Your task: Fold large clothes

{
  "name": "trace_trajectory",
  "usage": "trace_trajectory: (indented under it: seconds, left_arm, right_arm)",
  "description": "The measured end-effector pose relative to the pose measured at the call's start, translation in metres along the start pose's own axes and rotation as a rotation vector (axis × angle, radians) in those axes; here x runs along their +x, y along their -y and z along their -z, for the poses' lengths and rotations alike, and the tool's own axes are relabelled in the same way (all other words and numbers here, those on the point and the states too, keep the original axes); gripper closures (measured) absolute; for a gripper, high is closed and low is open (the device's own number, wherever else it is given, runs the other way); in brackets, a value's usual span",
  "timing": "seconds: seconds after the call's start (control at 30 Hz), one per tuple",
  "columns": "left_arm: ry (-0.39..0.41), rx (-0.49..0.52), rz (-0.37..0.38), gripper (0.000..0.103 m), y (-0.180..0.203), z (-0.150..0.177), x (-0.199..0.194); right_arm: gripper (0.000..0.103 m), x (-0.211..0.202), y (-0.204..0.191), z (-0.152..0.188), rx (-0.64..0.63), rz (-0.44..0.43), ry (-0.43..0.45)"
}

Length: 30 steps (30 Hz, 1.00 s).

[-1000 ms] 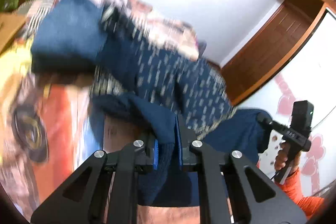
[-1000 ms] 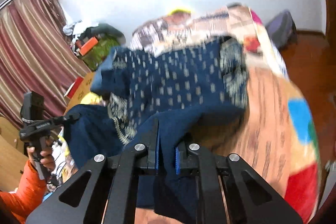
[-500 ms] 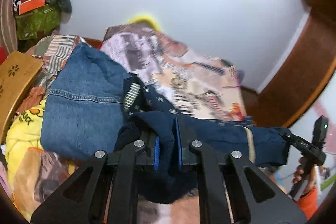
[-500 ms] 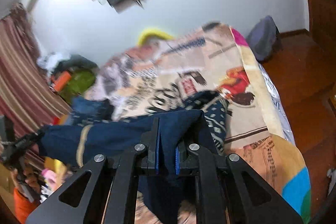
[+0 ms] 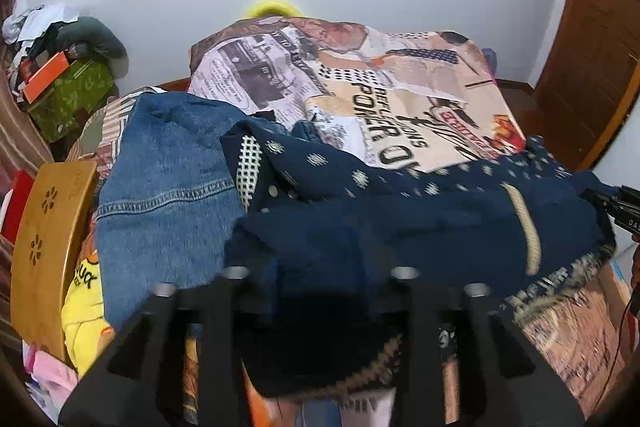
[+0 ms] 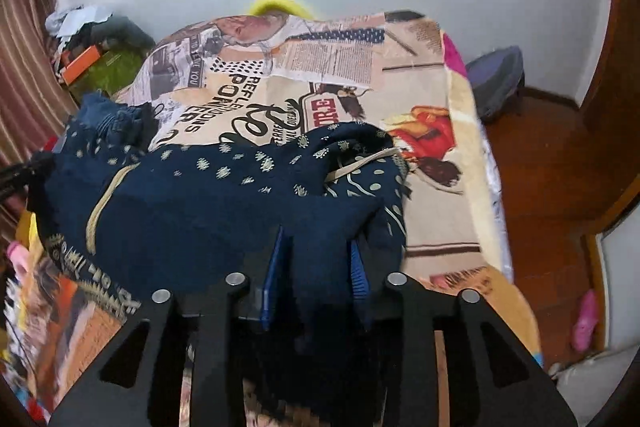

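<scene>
Soft navy printed garment [image 6: 224, 211], rumpled, on blanket [image 6: 436, 227].

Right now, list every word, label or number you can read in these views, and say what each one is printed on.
"POWER" on the printed bedspread, upside down in large dark letters.
"REFLECTIONS" beside it on the bedspread, clearer in the right wrist view.
"TO LEAVE YOU" on the bedspread's newspaper patch, small.
"uck", a cut-off word on the yellow cloth.
The red-framed word on the bedspread, the newspaper columns and the lettering on the other gripper are too small or blurred to read.
</scene>
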<state>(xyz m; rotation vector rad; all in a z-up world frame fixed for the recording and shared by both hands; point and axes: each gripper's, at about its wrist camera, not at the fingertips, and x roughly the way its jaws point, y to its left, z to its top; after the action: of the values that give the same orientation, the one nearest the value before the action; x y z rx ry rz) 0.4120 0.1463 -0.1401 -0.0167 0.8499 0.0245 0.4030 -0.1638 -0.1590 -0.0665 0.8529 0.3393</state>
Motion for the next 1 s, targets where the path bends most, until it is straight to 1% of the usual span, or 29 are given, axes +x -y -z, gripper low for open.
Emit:
trace_trajectory:
  seconds: [0.03,0.07,0.1,0.13,0.23,0.3,0.37,0.43,0.5,0.6,0.67,0.73,0.8,0.9,0.97,1.0]
  left_arm:
    - [-0.001,0.007,-0.006,0.037,0.002,0.002,-0.005]
    - [0.000,0.016,-0.021,0.031,0.005,0.005,-0.008]
    - [0.008,0.034,-0.071,0.020,0.010,0.010,-0.015]
    - [0.019,0.054,-0.105,0.013,0.013,0.014,-0.020]
    - [0.034,0.138,-0.157,0.011,0.024,0.029,-0.029]
    - [0.014,0.175,-0.191,0.011,0.027,0.038,-0.026]
    - [-0.021,0.207,-0.205,0.011,0.030,0.051,-0.019]
    - [-0.046,0.208,-0.218,0.011,0.029,0.060,-0.011]
    - [-0.069,0.200,-0.251,0.011,0.026,0.068,-0.001]
    - [-0.077,0.175,-0.305,0.011,0.020,0.071,0.013]
    - [-0.067,0.166,-0.330,0.010,0.016,0.067,0.019]
    - [-0.053,0.173,-0.336,0.009,0.015,0.063,0.021]
    - [-0.041,0.184,-0.341,0.009,0.017,0.054,0.023]
    - [-0.002,0.207,-0.340,0.008,0.023,0.037,0.020]
    - [0.023,0.227,-0.336,0.007,0.027,0.021,0.021]
    - [0.033,0.232,-0.334,0.006,0.028,0.012,0.023]
  right_arm:
    - [0.064,-0.004,-0.001,0.001,-0.010,0.008,0.004]
    - [0.057,-0.011,-0.004,0.004,-0.022,0.013,0.009]
    - [0.055,-0.016,-0.006,0.005,-0.030,0.014,0.013]
    - [0.051,-0.021,-0.008,0.007,-0.040,0.014,0.018]
    - [0.049,-0.034,-0.016,0.017,-0.079,0.034,0.040]
    - [0.049,-0.039,-0.022,0.025,-0.108,0.051,0.040]
    - [0.049,-0.036,-0.027,0.030,-0.124,0.048,0.026]
    - [0.049,-0.032,-0.030,0.036,-0.129,0.046,0.008]
    - [0.049,-0.024,-0.033,0.041,-0.127,0.049,-0.013]
    - [0.049,-0.006,-0.034,0.045,-0.119,0.056,-0.062]
    - [0.049,-0.001,-0.038,0.046,-0.138,0.086,-0.058]
    - [0.049,0.004,-0.040,0.042,-0.158,0.117,-0.047]
    - [0.049,0.008,-0.040,0.034,-0.151,0.111,-0.047]
    - [0.049,0.017,-0.040,0.019,-0.165,0.080,-0.057]
    - [0.049,0.028,-0.037,0.002,-0.161,0.067,-0.066]
    - [0.049,0.033,-0.036,-0.005,-0.154,0.074,-0.065]
